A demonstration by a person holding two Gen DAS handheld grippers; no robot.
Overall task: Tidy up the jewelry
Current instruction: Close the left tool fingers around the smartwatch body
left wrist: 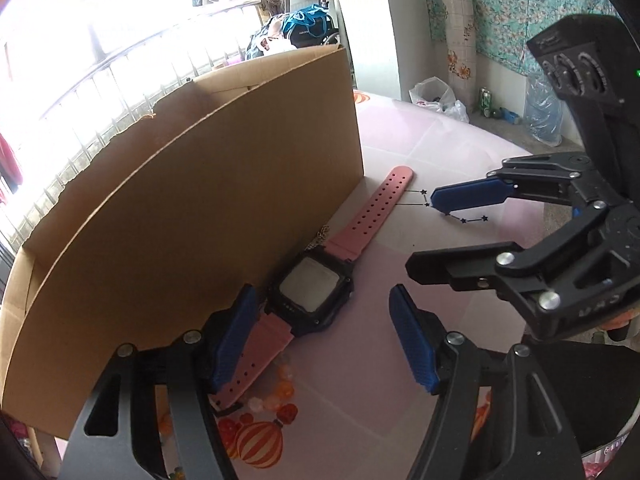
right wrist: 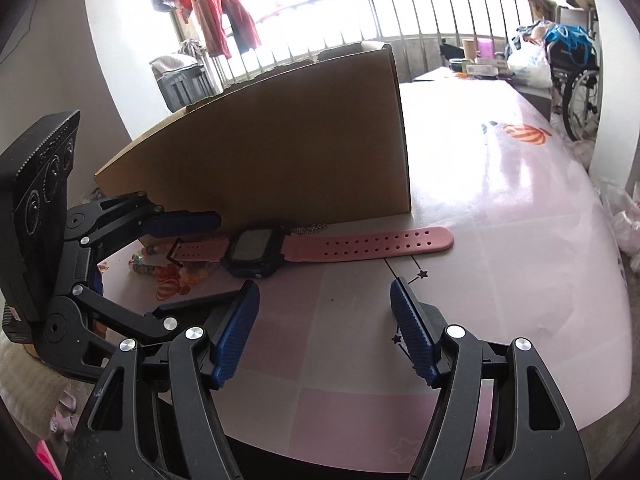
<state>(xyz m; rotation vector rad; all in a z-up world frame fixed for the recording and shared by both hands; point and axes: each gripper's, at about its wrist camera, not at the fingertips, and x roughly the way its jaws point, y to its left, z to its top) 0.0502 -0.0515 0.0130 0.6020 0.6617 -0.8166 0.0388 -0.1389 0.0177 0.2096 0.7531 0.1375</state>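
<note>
Watch [left wrist: 310, 286], one, with a black square face and pink strap, lies flat on the table [left wrist: 460, 152] along the foot of the box [left wrist: 192, 184], touching or nearly touching its wall. The left gripper [left wrist: 322, 332] hangs over the buckle end of the strap, jaws apart; whether its left pad touches the strap I cannot tell. The right gripper [right wrist: 324, 332] hovers over bare table just in front of the watch, jaws apart, nothing between them. A thin chain [right wrist: 310, 229] shows between watch and box. The box is one open brown carton; from here its inside is hidden. The table is glossy pink with printed lanterns and star lines. Behind are barred windows, hanging clothes [right wrist: 218, 8], one wheelchair [right wrist: 576, 88] and plastic bags on the floor
</note>
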